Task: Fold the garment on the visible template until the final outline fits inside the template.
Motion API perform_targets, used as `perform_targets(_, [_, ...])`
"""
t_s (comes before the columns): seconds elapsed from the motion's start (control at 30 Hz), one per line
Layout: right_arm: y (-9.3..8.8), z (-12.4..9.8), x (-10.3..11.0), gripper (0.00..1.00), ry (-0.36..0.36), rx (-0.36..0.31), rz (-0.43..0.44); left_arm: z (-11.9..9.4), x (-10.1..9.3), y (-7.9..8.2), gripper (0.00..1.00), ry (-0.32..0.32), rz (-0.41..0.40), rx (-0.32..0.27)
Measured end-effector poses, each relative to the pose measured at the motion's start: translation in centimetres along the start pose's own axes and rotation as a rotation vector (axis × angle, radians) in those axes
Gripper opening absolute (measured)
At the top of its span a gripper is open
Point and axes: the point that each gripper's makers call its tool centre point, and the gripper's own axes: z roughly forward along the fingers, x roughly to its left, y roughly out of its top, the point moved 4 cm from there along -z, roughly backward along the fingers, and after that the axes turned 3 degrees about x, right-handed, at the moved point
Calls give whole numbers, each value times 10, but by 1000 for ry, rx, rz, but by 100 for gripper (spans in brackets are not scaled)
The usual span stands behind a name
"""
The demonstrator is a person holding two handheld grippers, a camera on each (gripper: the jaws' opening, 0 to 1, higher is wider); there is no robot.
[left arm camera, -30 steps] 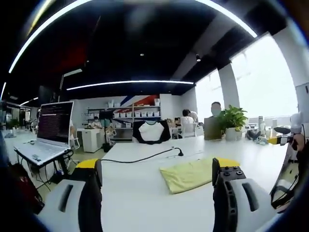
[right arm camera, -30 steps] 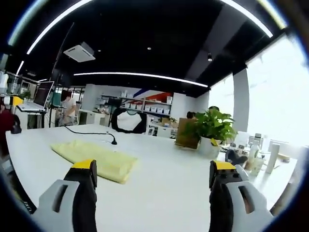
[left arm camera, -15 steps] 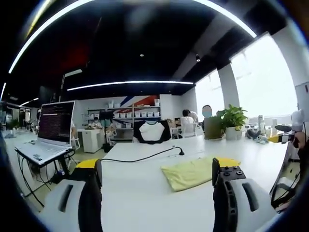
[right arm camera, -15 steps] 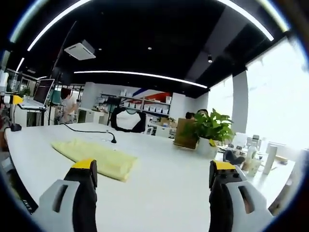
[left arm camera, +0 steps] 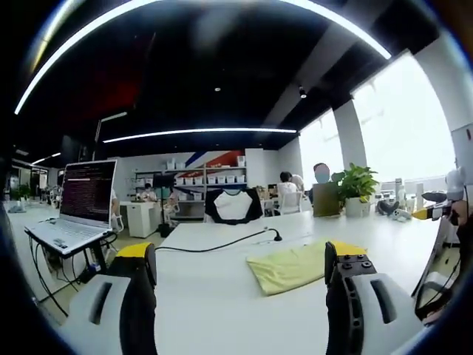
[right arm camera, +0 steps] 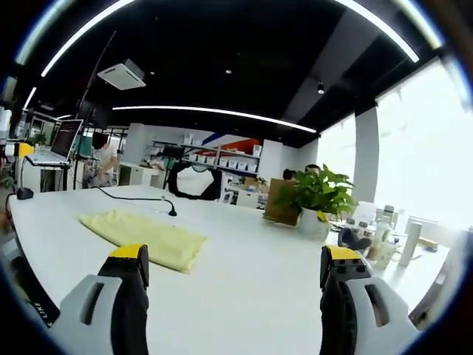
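A folded pale yellow garment (left arm camera: 292, 266) lies flat on the white table (left arm camera: 222, 296) in the left gripper view, ahead and right of centre, partly behind the right jaw. My left gripper (left arm camera: 240, 255) is open, held above the near table, with nothing between its jaws. In the right gripper view the same yellow garment (right arm camera: 144, 235) lies ahead to the left on the white table (right arm camera: 259, 274). My right gripper (right arm camera: 230, 255) is open and apart from the cloth. No template outline can be made out.
A black cable (left arm camera: 222, 242) runs across the table behind the garment. A laptop (left arm camera: 77, 203) stands on a stand at the left. A potted plant (right arm camera: 318, 200) and small items (right arm camera: 380, 240) sit at the table's far right. People sit in the background.
Both views have shifted slightly as the hands drift. The garment lies as before and both grippers stay open.
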Motion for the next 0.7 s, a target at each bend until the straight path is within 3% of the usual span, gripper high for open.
perform_targets(0.47, [-10, 4, 10, 99, 31, 25, 8, 2, 3, -9, 100, -10, -14, 9])
perform_targets(0.7, [-11, 2, 9, 99, 24, 26, 2, -2, 4, -4, 100, -6, -12, -7])
